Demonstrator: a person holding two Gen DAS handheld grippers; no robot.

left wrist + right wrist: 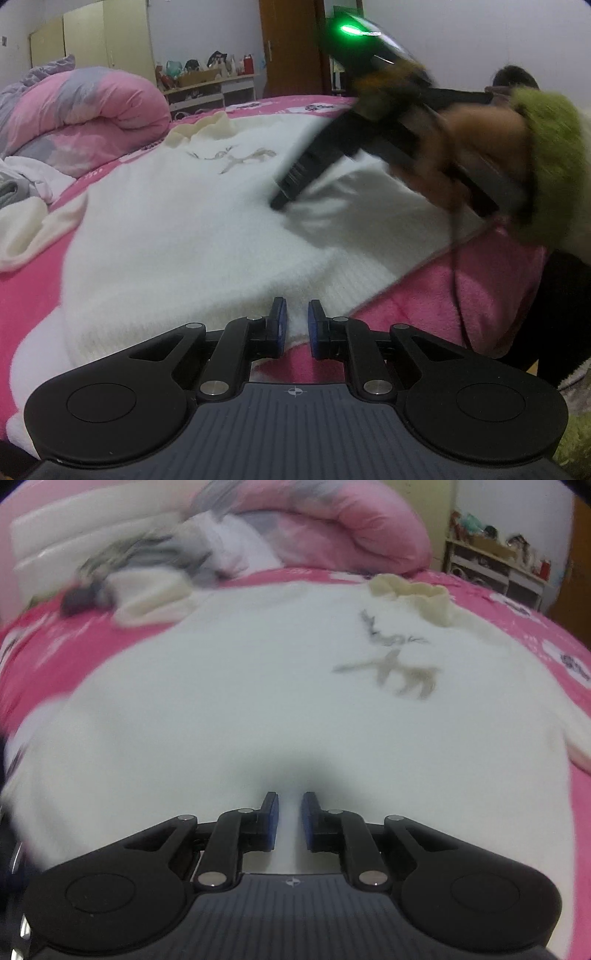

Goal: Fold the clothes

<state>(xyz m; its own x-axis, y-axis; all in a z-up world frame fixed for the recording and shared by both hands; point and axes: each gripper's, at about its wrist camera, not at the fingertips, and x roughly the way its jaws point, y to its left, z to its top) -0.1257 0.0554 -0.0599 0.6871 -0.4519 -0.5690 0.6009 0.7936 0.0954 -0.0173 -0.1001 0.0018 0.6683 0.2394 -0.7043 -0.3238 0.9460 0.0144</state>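
1. White sweater (177, 229) is lying spread flat on the pink bed (33, 295).
2. Left gripper (297, 325) is sitting low at the hem, fingers slightly apart, fabric between them.
3. Right gripper (289, 819) is angling down onto the sweater's middle, narrow gap, grip unclear.

Flat, soft indoor light, no glare. Right wrist view motion-blurred throughout; dark shadow on white sweater (229, 701) near the fingertips. Fisheye bending, corners vignetted.
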